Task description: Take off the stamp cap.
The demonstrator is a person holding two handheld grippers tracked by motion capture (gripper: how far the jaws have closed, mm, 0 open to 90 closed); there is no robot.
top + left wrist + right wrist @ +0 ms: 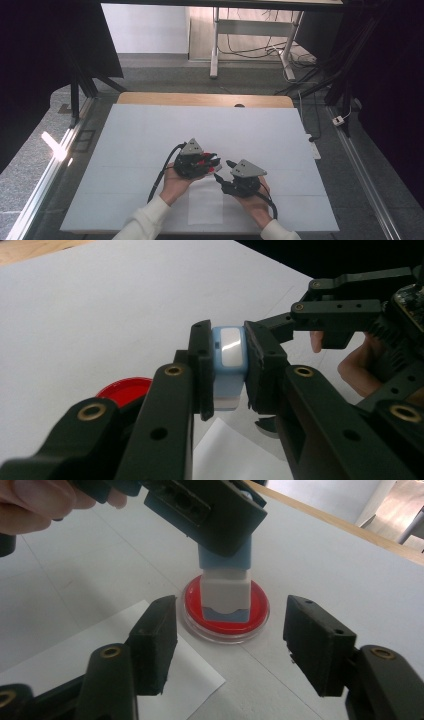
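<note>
Right tongs sit nearest, jaws apart with nothing between them, aimed at the red ink pad lying on the worktop just at 1 o'clock of the paper sheet. Left tongs are clamped on the blue stamp, held right over the pad. My take: keep the stamp square and press straight down, and let the right pair pin the pad rim so it doesn't skate.

Stamp above round pad, beside paper sheet.
</note>
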